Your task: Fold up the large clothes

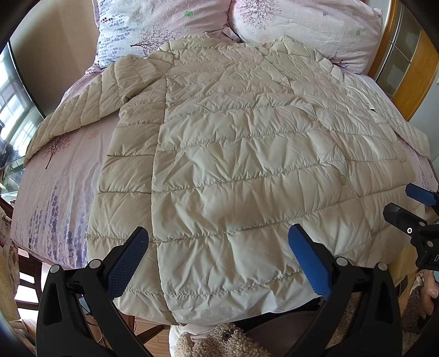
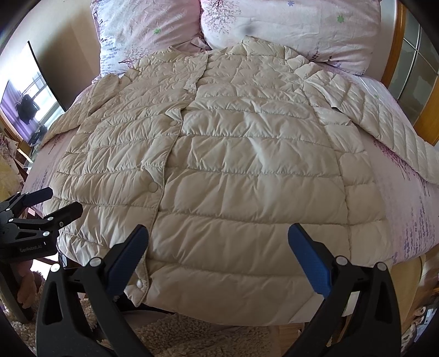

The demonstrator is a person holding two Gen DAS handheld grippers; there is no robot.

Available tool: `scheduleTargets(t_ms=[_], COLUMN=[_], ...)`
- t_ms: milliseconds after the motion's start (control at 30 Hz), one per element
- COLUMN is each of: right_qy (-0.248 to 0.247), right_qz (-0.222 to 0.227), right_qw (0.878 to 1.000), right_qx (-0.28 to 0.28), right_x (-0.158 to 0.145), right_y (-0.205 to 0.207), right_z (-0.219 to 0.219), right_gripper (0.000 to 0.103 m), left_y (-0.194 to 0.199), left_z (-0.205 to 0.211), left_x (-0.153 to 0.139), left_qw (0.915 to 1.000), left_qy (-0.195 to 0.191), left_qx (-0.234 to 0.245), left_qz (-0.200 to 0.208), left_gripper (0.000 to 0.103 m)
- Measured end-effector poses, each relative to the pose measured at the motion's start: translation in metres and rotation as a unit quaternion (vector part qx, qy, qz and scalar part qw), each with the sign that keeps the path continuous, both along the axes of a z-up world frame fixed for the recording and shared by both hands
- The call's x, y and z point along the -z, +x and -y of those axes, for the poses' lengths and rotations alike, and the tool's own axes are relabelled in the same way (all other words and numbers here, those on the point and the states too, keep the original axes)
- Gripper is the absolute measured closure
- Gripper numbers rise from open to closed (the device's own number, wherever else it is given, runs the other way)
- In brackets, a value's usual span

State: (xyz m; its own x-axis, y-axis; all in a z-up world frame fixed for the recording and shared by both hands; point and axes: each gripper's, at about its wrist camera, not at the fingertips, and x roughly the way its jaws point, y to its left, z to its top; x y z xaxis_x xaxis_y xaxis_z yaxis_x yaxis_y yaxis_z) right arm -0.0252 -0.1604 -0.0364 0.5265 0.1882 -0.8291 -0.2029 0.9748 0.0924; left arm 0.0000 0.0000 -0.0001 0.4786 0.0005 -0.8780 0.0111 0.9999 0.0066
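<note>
On the bed (image 1: 55, 175), cream puffer jacket (image 1: 233, 164) lies flat, hem just ahead of both grippers — left gripper (image 1: 218, 263) and right gripper (image 2: 218, 263) spread wide, holding nothing.

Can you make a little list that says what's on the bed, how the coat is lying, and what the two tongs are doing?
coat: cream puffy coat, spread flat, front up, sleeves out
bed: pink flowery sheet
pillows: two, beyond the collar
left tongs: open, holding nothing, at the hem
right tongs: open, holding nothing, at the hem
folding: not started
</note>
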Motion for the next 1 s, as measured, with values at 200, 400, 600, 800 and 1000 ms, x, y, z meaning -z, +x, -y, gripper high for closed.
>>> scheduleTargets(t_ms=[200, 400, 600, 800, 1000], right_qy=[0.003, 0.005, 0.010, 0.014, 0.019], right_qz=[-0.001, -0.001, -0.004, -0.005, -0.006], right_qw=[1.000, 1.000, 1.000, 1.000, 1.000], right_qx=[-0.001, -0.001, 0.000, 0.001, 0.000], right_x=[0.0004, 0.0000, 0.0006, 0.0014, 0.0015], right_y=[-0.0003, -0.0001, 0.0003, 0.0012, 0.0021], right_z=[0.0008, 0.0009, 0.0015, 0.0025, 0.0032], right_gripper=[0.002, 0.002, 0.002, 0.002, 0.002], left_y=[0.0000, 0.0000, 0.0000, -0.0001, 0.0000], left_z=[0.0000, 0.0000, 0.0000, 0.0000, 0.0000], left_x=[0.0000, 0.0001, 0.0000, 0.0000, 0.0001], left_qw=[1.0000, 1.0000, 1.0000, 1.0000, 1.0000], left_qy=[0.000, 0.000, -0.001, 0.000, -0.001], left_qx=[0.000, 0.000, 0.000, 0.000, 0.000], left_qz=[0.000, 0.000, 0.000, -0.001, -0.001], left_gripper=[0.001, 0.001, 0.001, 0.001, 0.001])
